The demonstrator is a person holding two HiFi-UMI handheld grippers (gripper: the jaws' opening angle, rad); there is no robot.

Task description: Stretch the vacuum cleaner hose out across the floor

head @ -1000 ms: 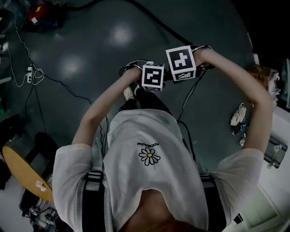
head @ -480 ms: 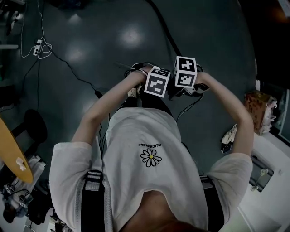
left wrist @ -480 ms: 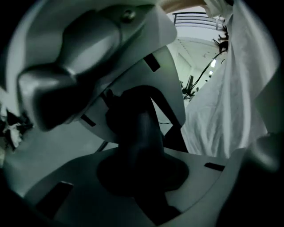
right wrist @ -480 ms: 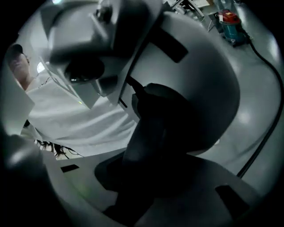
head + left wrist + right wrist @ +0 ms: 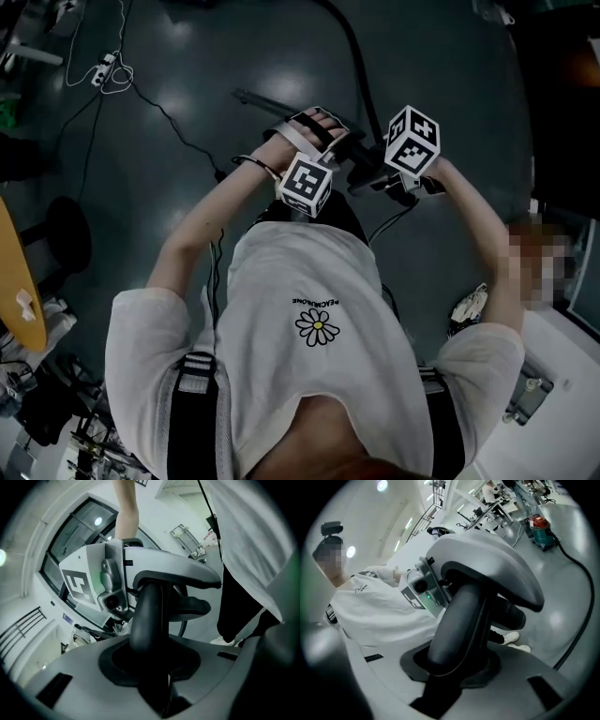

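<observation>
Down the dark grey floor (image 5: 187, 84), the black vacuum cleaner hose (image 5: 356, 70) runs from the top edge of the head view towards the person, where it comes up into both claws. The left claw (image 5: 157, 667) is closed on the hose: in the left gripper view the dark tube stands up out of the recess between its grey jaws, which have just been easing apart a little yet sit snug against it. The right claw (image 5: 454, 660) grips the same stretch just beside the left one; its jaws have just been closing, and the tube fills the gap between them. Each gripper view shows the other claw clamped on the tube a little further along, so the two grips are near each other. From above, the left marker cube (image 5: 305, 185) and the right marker cube (image 5: 412, 141) sit close together in front of a white T-shirt (image 5: 309, 272) with a daisy print. In the right gripper view the hose trails away over the floor in a wide curve to a teal canister vacuum cleaner (image 5: 539, 527) with a red top, well apart from the person. White trainers (image 5: 513, 639) show beneath the claws. A white power strip (image 5: 108, 67) with a looped cable lies on the floor at the upper left of the head view
</observation>
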